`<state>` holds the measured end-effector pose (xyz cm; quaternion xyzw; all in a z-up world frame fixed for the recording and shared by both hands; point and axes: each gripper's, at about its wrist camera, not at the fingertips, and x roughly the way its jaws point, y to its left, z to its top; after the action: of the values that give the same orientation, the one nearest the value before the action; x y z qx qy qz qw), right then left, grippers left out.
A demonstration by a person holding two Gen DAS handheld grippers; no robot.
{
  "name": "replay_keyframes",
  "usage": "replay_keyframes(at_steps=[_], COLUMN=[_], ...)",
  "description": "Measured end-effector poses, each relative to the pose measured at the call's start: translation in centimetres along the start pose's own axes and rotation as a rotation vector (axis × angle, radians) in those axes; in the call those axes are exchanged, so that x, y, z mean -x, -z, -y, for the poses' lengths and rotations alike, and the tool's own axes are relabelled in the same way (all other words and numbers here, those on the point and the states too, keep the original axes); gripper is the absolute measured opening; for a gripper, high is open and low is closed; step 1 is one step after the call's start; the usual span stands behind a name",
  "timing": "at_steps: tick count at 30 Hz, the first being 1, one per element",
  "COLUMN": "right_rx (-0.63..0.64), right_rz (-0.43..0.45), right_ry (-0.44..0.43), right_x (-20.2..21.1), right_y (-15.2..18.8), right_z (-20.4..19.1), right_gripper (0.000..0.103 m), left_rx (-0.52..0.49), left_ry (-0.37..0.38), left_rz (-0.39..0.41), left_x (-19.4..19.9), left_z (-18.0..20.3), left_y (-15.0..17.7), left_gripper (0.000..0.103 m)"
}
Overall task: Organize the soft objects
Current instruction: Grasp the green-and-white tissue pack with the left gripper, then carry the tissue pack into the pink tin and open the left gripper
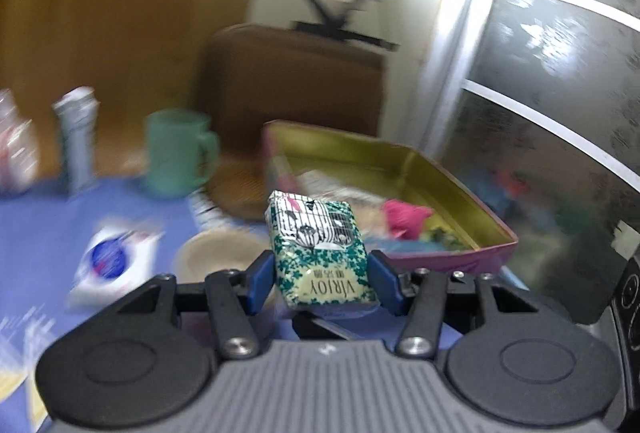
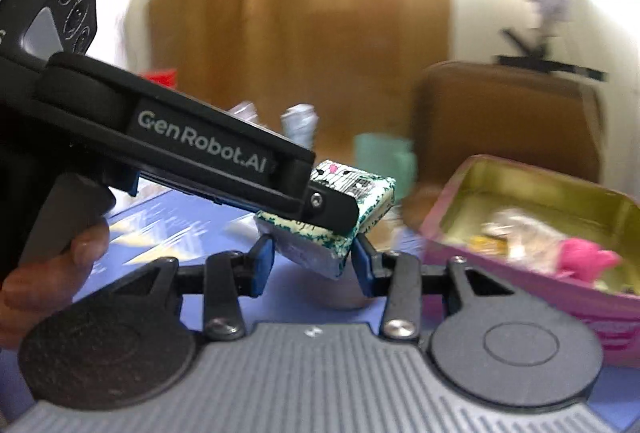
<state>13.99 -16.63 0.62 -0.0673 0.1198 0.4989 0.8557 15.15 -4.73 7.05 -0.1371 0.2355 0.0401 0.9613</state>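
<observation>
My left gripper (image 1: 322,279) is shut on a green-and-white tissue pack (image 1: 320,245) printed VIRJOY and holds it above the blue table. The same pack (image 2: 372,193) shows in the right wrist view, clamped by the left gripper's black finger (image 2: 332,207). My right gripper (image 2: 314,261) is open just below the pack, its blue pads either side of the pack's lower corner, empty. A pink tin box (image 1: 496,253) with a gold inside stands to the right and holds a pink soft object (image 1: 404,217) and several other items; it also shows in the right wrist view (image 2: 516,297).
A mint green mug (image 1: 176,153), a grey-white tube (image 1: 78,137) and a round woven coaster (image 1: 236,189) stand at the back of the blue table (image 1: 40,233). A white packet with a blue circle (image 1: 112,261) and a beige bowl (image 1: 216,257) lie nearer. A brown chair (image 1: 292,85) stands behind.
</observation>
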Motion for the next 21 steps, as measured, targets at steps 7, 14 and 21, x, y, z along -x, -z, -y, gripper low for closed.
replay_keyframes(at_steps=[7,14,21], right_rx=[-0.079,-0.139,-0.213], right_rz=[0.041,0.023,-0.026], right_ry=[0.178,0.418,0.53], right_x=[1.5,0.2,-0.5], right_y=[-0.3,0.1,1.5], right_z=[7.2,14.7,19.2], right_gripper=[0.045,0.049,0.052], left_rx=[-0.073,-0.085,-0.059], left_ry=[0.103,0.065,0.009], left_rz=[-0.031,-0.047,-0.07], left_x=[-7.1,-10.9,-10.6], left_z=[5.4,7.7,6.4], left_y=[-3.0,-3.2,-2.1], left_gripper=[0.054,0.066,0.068])
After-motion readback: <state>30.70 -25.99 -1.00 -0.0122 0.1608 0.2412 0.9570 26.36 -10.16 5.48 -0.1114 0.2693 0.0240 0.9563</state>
